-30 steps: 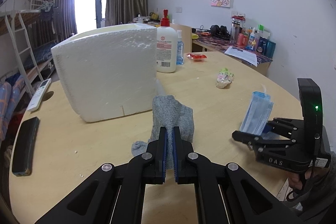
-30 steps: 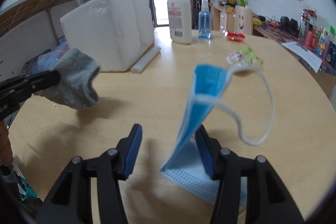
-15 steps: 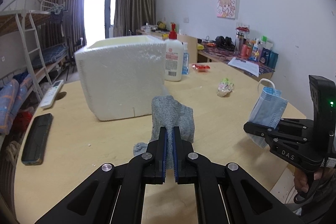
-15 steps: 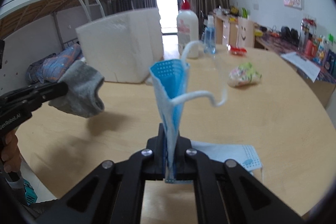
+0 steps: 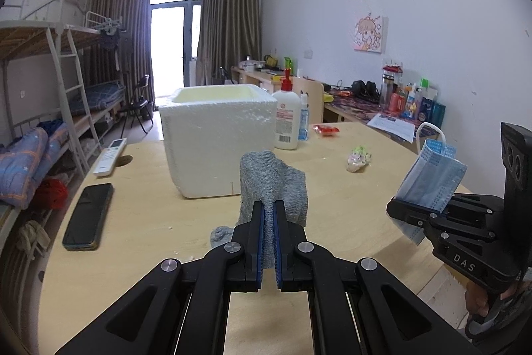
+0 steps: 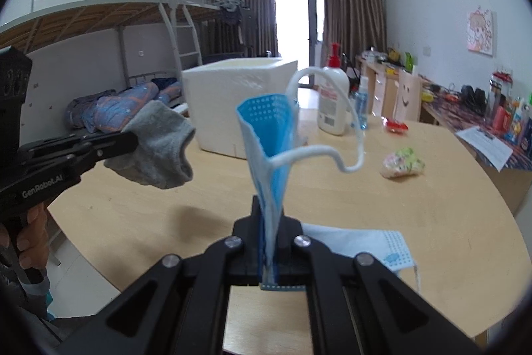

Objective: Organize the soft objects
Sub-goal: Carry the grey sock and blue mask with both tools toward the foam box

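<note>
Above the table: both tools are up in the air, each one holding a soft thing over the round pale wooden table [image 5: 139, 215]
Left gripper: the black left gripper [image 5: 268, 233] is pinched tight on the fuzzy grey knitted sock [image 5: 276, 185]; the sock stands up in a lump above the blue pads and a bit hangs down below
Right gripper: the black right gripper [image 6: 271, 242] is squeezed shut on the thin blue paper face mask [image 6: 269, 135]; the mask is folded and stands up tall, and its white ear string [image 6: 326, 152] curls out to the side
Step now: my guess is carrying; both things are picked up and not yet put away
Next move: the big white foam box [image 5: 217, 135] with the open top looks like the place for them (only a guess); the hands would need to go up over its rim and then let go
Feel: sock is thick and floppy; mask is light and bends easily; box is bumpy and stiff
Left behind: a second flat blue face mask [image 6: 379, 243] lies on the table near the right tool; a small crumpled soft bundle [image 6: 402, 162] lies farther off
</note>
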